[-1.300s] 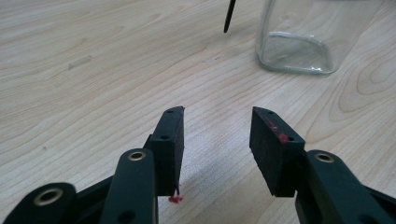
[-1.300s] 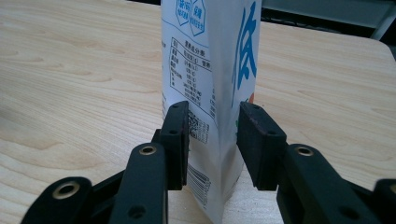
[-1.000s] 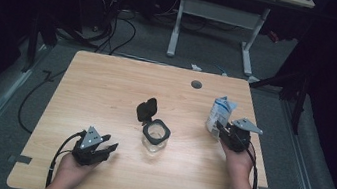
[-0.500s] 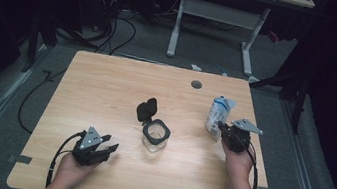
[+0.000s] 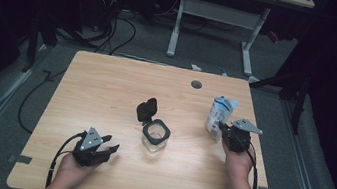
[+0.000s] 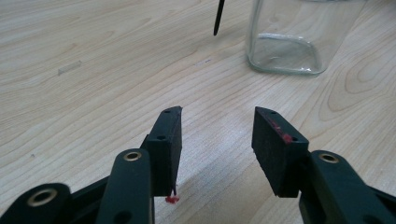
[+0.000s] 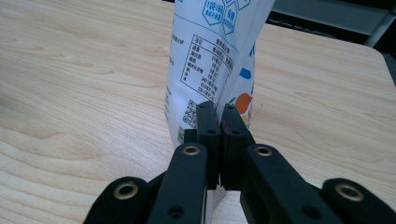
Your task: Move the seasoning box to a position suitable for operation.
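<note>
pale wood table (image 5: 107, 85) on grey floor: right gripper (image 5: 225, 132) fingers clamp the pouch (image 5: 218, 113), left gripper (image 5: 109, 147) fingers apart.

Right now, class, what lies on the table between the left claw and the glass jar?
Only bare wooden table lies between the left claw and the glass jar, as the left gripper view shows.

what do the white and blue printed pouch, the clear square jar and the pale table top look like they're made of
White and blue printed pouch: thin flexible plastic film, probably; slightly glossy, creased, its edge pinched flat between the right gripper pads.
Clear square jar: likely glass; see-through, with a thick, bright-edged base.
Pale table top: wood or wood-look laminate, matte; grain lines run across it.
</note>
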### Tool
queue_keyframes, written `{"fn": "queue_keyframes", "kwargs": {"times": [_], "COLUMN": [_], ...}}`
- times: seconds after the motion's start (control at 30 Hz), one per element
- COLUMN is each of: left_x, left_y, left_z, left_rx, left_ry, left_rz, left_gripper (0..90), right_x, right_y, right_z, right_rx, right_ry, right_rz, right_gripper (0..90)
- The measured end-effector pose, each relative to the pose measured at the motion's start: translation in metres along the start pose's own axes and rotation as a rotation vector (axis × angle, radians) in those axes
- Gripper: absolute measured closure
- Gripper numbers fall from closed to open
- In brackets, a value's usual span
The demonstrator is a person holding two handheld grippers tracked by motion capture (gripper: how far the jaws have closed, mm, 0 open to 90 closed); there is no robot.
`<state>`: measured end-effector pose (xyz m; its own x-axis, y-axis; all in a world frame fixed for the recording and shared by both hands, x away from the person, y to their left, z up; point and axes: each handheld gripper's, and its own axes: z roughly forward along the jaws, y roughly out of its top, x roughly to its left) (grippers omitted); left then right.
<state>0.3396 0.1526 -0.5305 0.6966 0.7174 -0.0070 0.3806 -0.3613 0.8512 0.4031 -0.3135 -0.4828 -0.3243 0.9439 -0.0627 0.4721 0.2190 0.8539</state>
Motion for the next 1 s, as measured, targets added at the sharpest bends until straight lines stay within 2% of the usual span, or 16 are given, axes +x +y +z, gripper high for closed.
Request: {"fn": "queue_keyframes", "kwargs": {"times": [0.2,0.4,0.7,1.0], "left_x": [0.001,0.002,0.002,0.003], "left_y": [0.0,0.0,0.0,0.0], "left_z": [0.0,-0.003,-0.003,-0.004], "left_rx": [-0.004,-0.029,-0.038,-0.048], "left_ry": [-0.006,-0.008,-0.011,-0.018], "left_rz": [-0.012,-0.021,-0.023,-0.029], "left_gripper": [52.8,52.8,52.8,52.8], "right_x": [0.0,0.001,-0.001,-0.002], "right_y": [0.003,0.008,0.008,0.014], "right_z": [-0.002,-0.003,-0.003,-0.007], "right_rx": [0.001,0.018,0.017,0.029], "right_ry": [0.012,0.02,0.03,0.04], "right_rz": [0.005,0.014,0.048,0.036], "right_gripper": [89.2,89.4,89.5,89.7]}}
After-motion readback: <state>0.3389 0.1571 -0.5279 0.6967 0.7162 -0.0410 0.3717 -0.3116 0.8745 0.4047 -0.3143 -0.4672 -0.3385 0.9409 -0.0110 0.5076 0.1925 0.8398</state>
